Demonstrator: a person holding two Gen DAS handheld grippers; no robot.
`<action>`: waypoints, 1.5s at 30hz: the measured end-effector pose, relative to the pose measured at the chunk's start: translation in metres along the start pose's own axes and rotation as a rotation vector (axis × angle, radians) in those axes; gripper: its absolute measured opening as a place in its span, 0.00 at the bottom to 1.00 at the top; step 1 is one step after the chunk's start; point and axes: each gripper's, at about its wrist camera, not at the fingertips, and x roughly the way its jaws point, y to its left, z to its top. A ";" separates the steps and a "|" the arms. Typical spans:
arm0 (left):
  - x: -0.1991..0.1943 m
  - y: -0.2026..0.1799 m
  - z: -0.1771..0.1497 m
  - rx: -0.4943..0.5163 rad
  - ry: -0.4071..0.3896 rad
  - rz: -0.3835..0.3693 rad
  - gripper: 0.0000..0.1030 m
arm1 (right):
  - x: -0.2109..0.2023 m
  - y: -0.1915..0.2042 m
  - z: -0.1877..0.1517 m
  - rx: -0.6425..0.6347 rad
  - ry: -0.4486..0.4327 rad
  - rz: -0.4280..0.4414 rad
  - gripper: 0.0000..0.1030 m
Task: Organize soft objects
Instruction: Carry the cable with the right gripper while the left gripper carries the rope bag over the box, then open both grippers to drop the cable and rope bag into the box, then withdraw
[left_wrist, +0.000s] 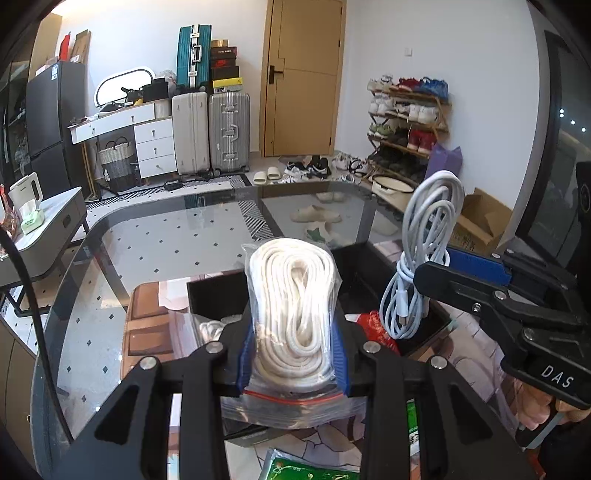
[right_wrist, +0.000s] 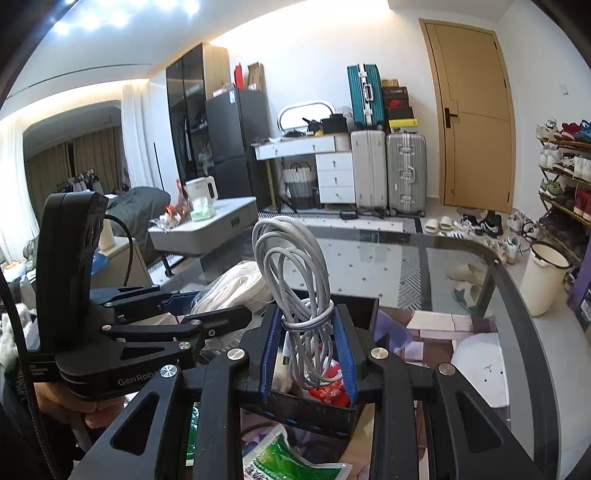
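Observation:
My left gripper (left_wrist: 293, 354) is shut on a clear zip bag of coiled white rope (left_wrist: 295, 302), held upright over a black bin (left_wrist: 354, 266). My right gripper (right_wrist: 308, 350) is shut on a bundled white cable (right_wrist: 295, 266), whose loops stand up above the blue pads (right_wrist: 267, 350). The two grippers hang side by side over the bin (right_wrist: 364, 308). The right gripper (left_wrist: 436, 266) and its cable (left_wrist: 432, 229) show at the right of the left wrist view. At the left of the right wrist view are the left gripper (right_wrist: 207, 304) and its rope bag (right_wrist: 236, 288).
Inside the bin lie a red packet (right_wrist: 332, 389) and another white coil (left_wrist: 212, 328). A green packet (right_wrist: 288, 461) lies on the patterned mat in front of it. The bin stands on a glass table (left_wrist: 166, 240) with a rounded edge (right_wrist: 517, 288); a white bucket (right_wrist: 543, 277) stands on the floor beyond.

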 end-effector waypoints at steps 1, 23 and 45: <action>0.002 0.000 -0.001 0.007 0.007 0.004 0.32 | 0.003 -0.001 -0.001 0.000 0.009 -0.004 0.28; 0.009 -0.002 -0.007 0.019 0.045 0.008 0.58 | 0.020 -0.006 -0.006 -0.023 0.080 -0.070 0.37; -0.051 0.029 -0.059 -0.095 0.011 0.050 1.00 | -0.019 -0.015 -0.055 0.073 0.185 -0.064 0.99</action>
